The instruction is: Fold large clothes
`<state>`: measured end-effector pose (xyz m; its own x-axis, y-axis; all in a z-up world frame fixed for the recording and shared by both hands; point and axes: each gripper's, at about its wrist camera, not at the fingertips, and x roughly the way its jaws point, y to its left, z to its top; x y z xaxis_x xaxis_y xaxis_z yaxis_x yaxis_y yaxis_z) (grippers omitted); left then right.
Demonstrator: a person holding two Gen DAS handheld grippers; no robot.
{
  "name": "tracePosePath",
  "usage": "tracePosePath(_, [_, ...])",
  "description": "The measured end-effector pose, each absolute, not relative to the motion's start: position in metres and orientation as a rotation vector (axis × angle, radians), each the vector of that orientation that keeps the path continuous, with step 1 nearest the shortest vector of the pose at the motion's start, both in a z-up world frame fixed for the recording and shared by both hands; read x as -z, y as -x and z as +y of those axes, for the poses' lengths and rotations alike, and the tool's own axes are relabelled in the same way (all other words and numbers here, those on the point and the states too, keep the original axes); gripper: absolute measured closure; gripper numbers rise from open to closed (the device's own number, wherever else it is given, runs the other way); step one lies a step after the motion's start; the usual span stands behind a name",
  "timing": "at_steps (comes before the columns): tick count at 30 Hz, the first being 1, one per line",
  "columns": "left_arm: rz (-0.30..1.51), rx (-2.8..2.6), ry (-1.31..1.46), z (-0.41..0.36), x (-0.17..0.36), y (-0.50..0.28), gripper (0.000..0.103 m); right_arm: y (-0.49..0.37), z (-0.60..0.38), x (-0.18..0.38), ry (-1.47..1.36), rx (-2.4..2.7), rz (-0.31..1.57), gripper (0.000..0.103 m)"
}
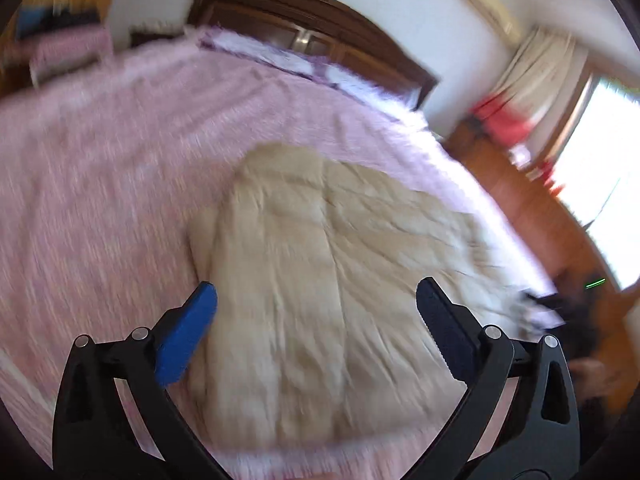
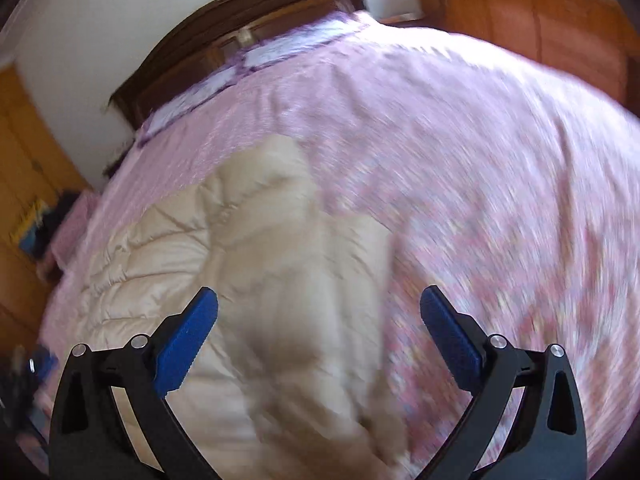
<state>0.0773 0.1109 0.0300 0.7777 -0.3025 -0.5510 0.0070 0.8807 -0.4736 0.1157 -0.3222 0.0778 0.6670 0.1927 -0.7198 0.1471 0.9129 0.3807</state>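
A cream quilted padded coat (image 1: 320, 248) lies flat on the pink bedspread (image 1: 100, 160), partly folded, with one side laid over its middle. My left gripper (image 1: 316, 304) hovers above its near part, jaws wide open with nothing between the blue pads. In the right wrist view the same coat (image 2: 240, 280) lies below and left of centre on the bedspread (image 2: 500, 200). My right gripper (image 2: 318, 308) stands open above the coat's right edge and holds nothing. Both views are blurred by motion.
A dark wooden headboard (image 1: 320, 28) and purple-white pillows (image 1: 280, 56) close the far end of the bed. An orange wooden cabinet (image 2: 540, 28) stands beside the bed, and a bright window (image 1: 600, 184) with a curtain lies to the right. A hand (image 1: 596, 376) shows at the right edge.
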Motion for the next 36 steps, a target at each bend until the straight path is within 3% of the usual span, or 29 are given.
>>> tracePosePath(5, [0.767, 0.218, 0.82, 0.156, 0.019, -0.051, 0.004, -0.106, -0.353, -0.051, -0.642, -0.098, 0.908, 0.006])
tracePosePath(7, [0.72, 0.27, 0.975, 0.166, 0.035, -0.042, 0.005, -0.108, -0.359, -0.046, -0.795, -0.174, 0.908, 0.005])
tracePosePath(13, [0.737, 0.334, 0.997, 0.156, 0.041, -0.053, 0.021, -0.102, -0.36, -0.039, -0.935, -0.274, 0.86, 0.005])
tracePosePath(15, [0.747, 0.324, 1.029, 0.156, 0.045, -0.058, 0.033, -0.1, -0.35, -0.042, -0.926, -0.33, 0.862, 0.005])
tracePosePath(17, [0.777, 0.315, 1.047, 0.157, 0.051, -0.062, 0.068, -0.094, -0.343, -0.045, -0.925, -0.374, 0.841, 0.01])
tracePosePath(18, [0.79, 0.313, 1.059, 0.156, 0.053, -0.063, 0.069, -0.092, -0.339, -0.046, -0.911, -0.376, 0.837, 0.015])
tracePosePath(20, [0.781, 0.331, 1.092, 0.156, 0.057, -0.062, 0.08, -0.091, -0.334, -0.043, -0.885, -0.358, 0.845, 0.042])
tracePosePath(21, [0.769, 0.34, 1.093, 0.155, 0.055, -0.059, 0.081, -0.095, -0.334, -0.04, -0.877, -0.328, 0.855, 0.064])
tracePosePath(22, [0.76, 0.341, 1.08, 0.154, 0.052, -0.058, 0.084, -0.095, -0.337, -0.036, -0.901, -0.335, 0.857, 0.068])
tracePosePath(27, [0.731, 0.329, 0.982, 0.148, 0.021, -0.043, 0.088, -0.086, -0.346, -0.055, -0.955, -0.383, 0.82, 0.079])
tracePosePath(36, [0.8, 0.334, 0.942, 0.161, -0.003, 0.018, 0.089, -0.007, -0.345, -0.063, -0.984, -0.379, 0.855, 0.079])
